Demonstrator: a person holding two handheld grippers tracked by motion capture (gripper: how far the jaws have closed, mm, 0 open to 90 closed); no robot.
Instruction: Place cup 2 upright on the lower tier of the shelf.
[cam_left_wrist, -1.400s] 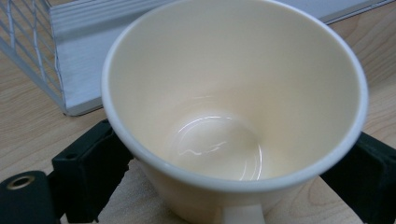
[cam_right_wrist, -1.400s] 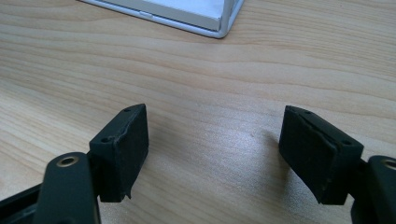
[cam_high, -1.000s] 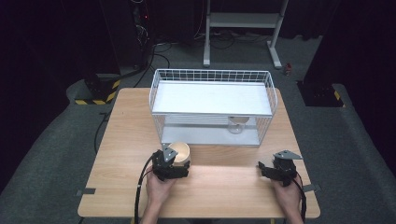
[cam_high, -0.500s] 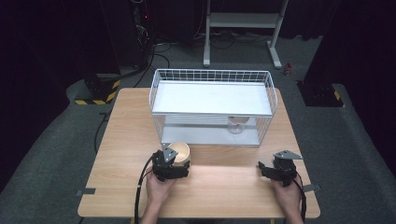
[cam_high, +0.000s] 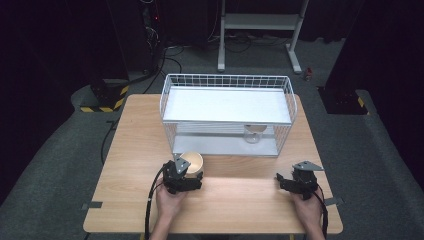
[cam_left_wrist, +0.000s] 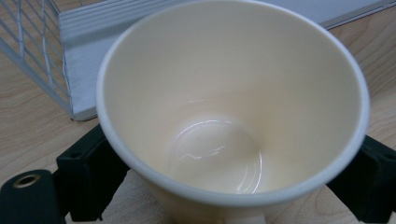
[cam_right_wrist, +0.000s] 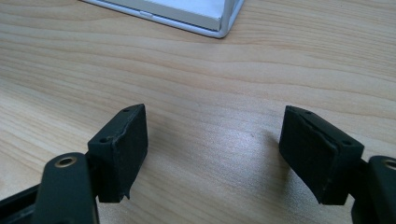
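An empty cream paper cup (cam_high: 193, 161) stands on the wooden table (cam_high: 240, 200) just in front of the white wire rack (cam_high: 227, 77). My left gripper (cam_high: 187, 171) is shut on it; in the left gripper view the black jaws press on both sides of the cup (cam_left_wrist: 233, 116) below its rim. At the table's near right my right gripper (cam_high: 292, 178) rests low over the wood, open. Its pads (cam_right_wrist: 122, 149) stand well apart with bare table between them.
The rack has a white upper shelf and a lower shelf, where a second small cup (cam_high: 255, 134) stands toward the right. Its base corner (cam_right_wrist: 205, 14) lies ahead of the right gripper. Dark floor, cables and a stand lie beyond the table.
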